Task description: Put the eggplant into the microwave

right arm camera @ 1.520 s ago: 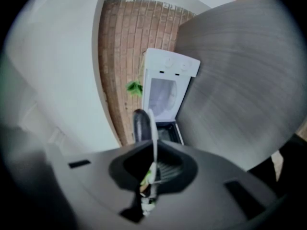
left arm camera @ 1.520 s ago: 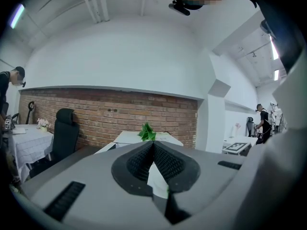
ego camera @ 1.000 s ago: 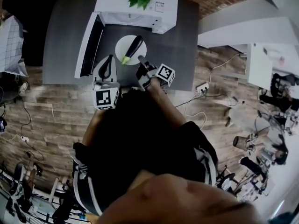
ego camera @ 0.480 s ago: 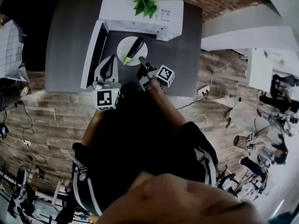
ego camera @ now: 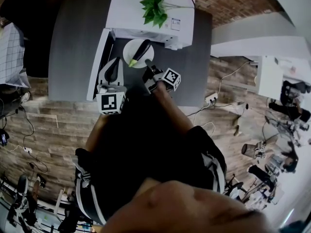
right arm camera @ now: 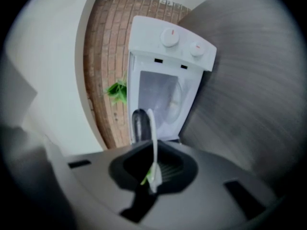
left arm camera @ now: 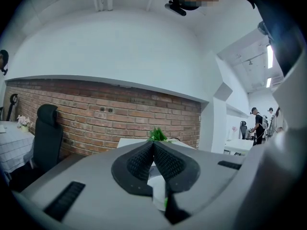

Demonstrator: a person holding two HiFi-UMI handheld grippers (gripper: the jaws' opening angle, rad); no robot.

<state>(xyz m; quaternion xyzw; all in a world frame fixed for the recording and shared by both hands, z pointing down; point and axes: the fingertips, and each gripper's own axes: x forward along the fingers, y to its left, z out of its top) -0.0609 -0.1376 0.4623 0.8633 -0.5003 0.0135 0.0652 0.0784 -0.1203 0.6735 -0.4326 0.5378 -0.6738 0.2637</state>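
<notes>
A dark eggplant (ego camera: 141,49) with a green stem lies on a white plate (ego camera: 131,46), just in front of the white microwave (ego camera: 146,6), whose door (ego camera: 99,64) hangs open to the left. My right gripper (ego camera: 148,65) is shut on the plate's near rim. In the right gripper view the plate (right arm camera: 154,133) shows edge-on between the pads of the right gripper (right arm camera: 153,174), with the eggplant (right arm camera: 138,123) to its left and the open microwave (right arm camera: 165,97) right ahead. My left gripper (ego camera: 112,67) is beside the door, shut on nothing; in its own view the left gripper (left arm camera: 153,146) has its pads together.
A green plant (ego camera: 156,8) stands on top of the microwave, which sits on a grey table (ego camera: 73,38) against a brick wall (left arm camera: 72,114). A dark chair (left arm camera: 45,138) stands at the left. Cables and an outlet lie on the wooden floor (ego camera: 209,89).
Both grippers and the plate with the eggplant have moved forward, closer to the microwave's opening. Both grippers stay shut.
</notes>
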